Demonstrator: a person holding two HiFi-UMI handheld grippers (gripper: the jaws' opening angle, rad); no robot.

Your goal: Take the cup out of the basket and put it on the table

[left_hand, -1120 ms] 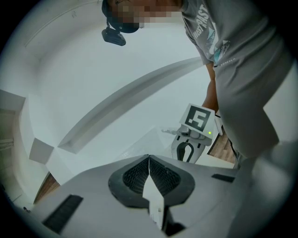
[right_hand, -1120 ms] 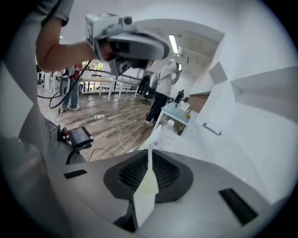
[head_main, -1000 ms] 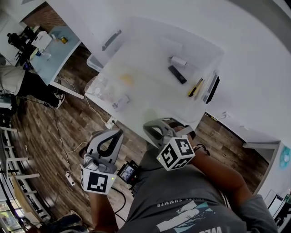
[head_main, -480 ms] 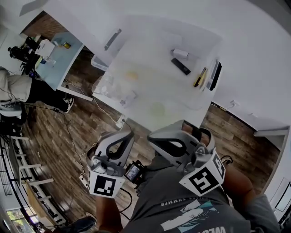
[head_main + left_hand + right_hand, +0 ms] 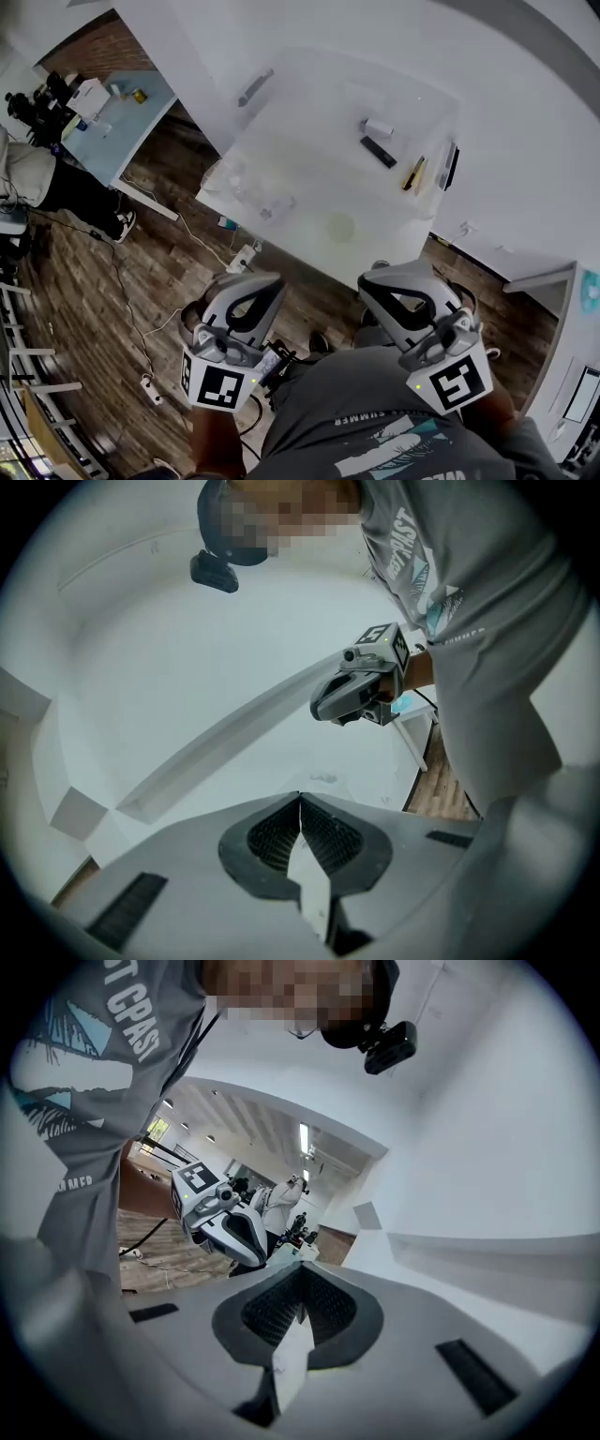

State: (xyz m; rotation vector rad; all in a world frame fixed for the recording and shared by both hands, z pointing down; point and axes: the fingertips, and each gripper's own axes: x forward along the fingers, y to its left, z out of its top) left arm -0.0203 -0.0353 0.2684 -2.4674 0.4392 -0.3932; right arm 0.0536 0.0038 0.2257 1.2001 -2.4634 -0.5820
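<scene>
Grippers: left gripper (image 5: 251, 280) and right gripper (image 5: 386, 277), both pressed together, empty, beyond near edge of table (image 5: 534, 178).
Basket (image 5: 281, 112): translucent, on table.
Cup (image 5: 339, 226): perhaps faint ring inside.

White table (image 5: 525, 178) over dark wood floor (image 5: 141, 281)

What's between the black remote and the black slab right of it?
A yellow-and-black pen-like tool, nearer the slab than the remote; seen in the head view only.

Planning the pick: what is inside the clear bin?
In the bin: a small white item, a black bar, a yellow-and-black tool. Its cloudy near side blurs whatever else lies there.
</scene>
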